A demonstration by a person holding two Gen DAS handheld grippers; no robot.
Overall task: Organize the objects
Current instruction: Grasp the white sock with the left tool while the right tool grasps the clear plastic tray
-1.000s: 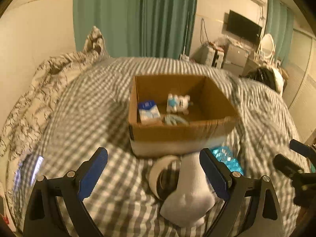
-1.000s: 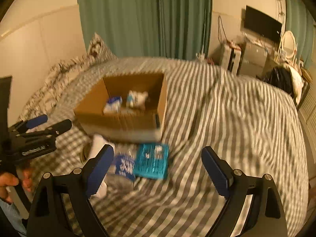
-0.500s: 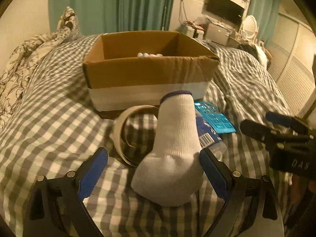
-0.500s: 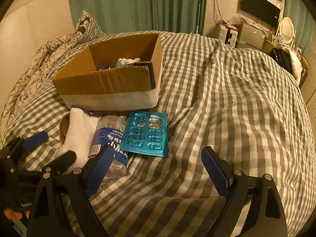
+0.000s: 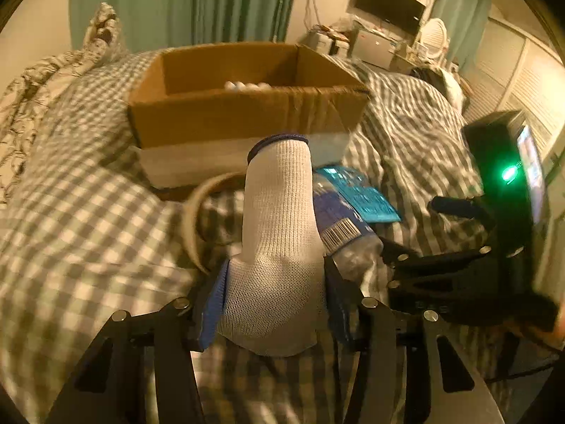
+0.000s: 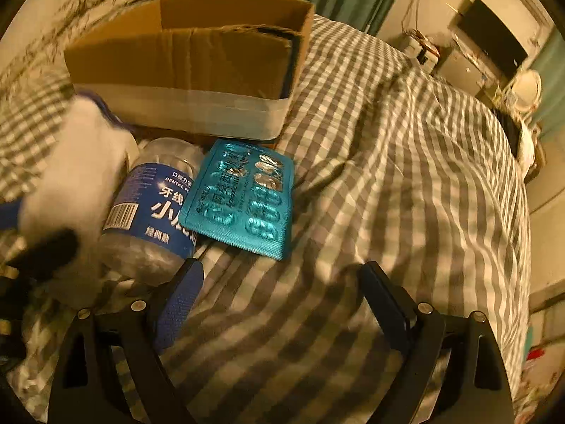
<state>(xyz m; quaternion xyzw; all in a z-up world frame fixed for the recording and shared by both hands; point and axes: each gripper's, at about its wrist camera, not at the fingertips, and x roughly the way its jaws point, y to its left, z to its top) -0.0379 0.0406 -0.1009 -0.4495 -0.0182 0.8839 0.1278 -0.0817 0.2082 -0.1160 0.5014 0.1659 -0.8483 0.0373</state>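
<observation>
My left gripper (image 5: 272,304) is shut on the toe end of a white sock (image 5: 279,233) with a dark blue cuff, which stands up in front of the cardboard box (image 5: 243,120). The sock also shows blurred at the left of the right wrist view (image 6: 74,162). My right gripper (image 6: 282,300) is open and empty, just short of a clear jar with a blue label (image 6: 152,212) and a teal blister pack (image 6: 243,198). Both lie on the checked bedcover in front of the box (image 6: 183,67). A roll of tape (image 5: 197,212) lies left of the sock.
White items (image 5: 247,86) show inside the box. The checked bedcover (image 6: 406,183) stretches to the right. A patterned pillow (image 5: 31,84) lies at the left. Curtains, a TV (image 5: 388,0) and a cluttered desk stand beyond the bed.
My left gripper has moved forward and shut on the sock. My right gripper has dropped low and closer to the jar and blister pack, still open.
</observation>
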